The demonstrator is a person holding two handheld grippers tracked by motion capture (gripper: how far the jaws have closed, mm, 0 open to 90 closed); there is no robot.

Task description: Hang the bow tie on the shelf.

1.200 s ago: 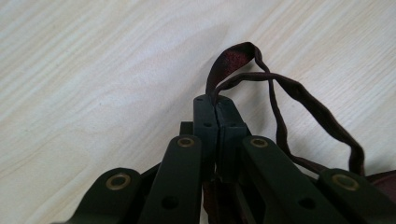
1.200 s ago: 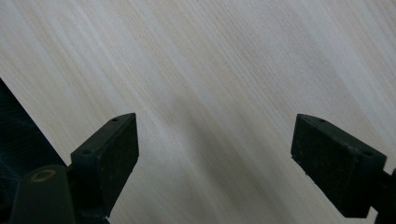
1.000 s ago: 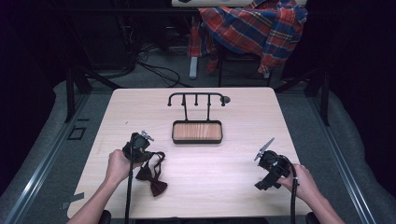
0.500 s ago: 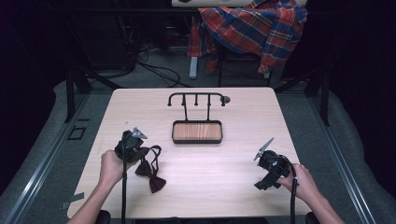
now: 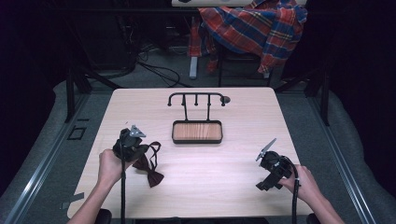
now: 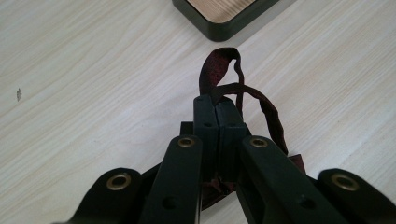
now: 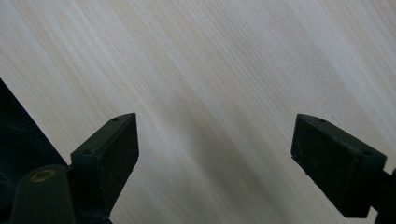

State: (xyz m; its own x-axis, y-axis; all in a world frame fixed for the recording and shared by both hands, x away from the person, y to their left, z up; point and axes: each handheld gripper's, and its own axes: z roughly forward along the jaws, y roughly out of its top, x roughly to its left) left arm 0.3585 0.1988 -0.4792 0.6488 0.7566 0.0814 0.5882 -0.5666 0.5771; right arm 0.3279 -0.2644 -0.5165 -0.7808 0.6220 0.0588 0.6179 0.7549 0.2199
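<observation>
Left tongs (image 6: 218,119) are clamped on the bow tie (image 5: 148,169) strap, mid-lift; right tongs (image 7: 229,154) gape empty. Next, probably carry it to the far stand (image 5: 196,99).

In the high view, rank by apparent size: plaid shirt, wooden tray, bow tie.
1. plaid shirt, though it lies farther from the camera.
2. wooden tray.
3. bow tie, partly hidden by the left tool.

Probably a lab: floor cables (image 5: 154,70), metal rails (image 5: 42,168).

Bare table (image 5: 243,163) lies between both tongs; only the hook stand (image 5: 196,114) blocks the far middle.
</observation>
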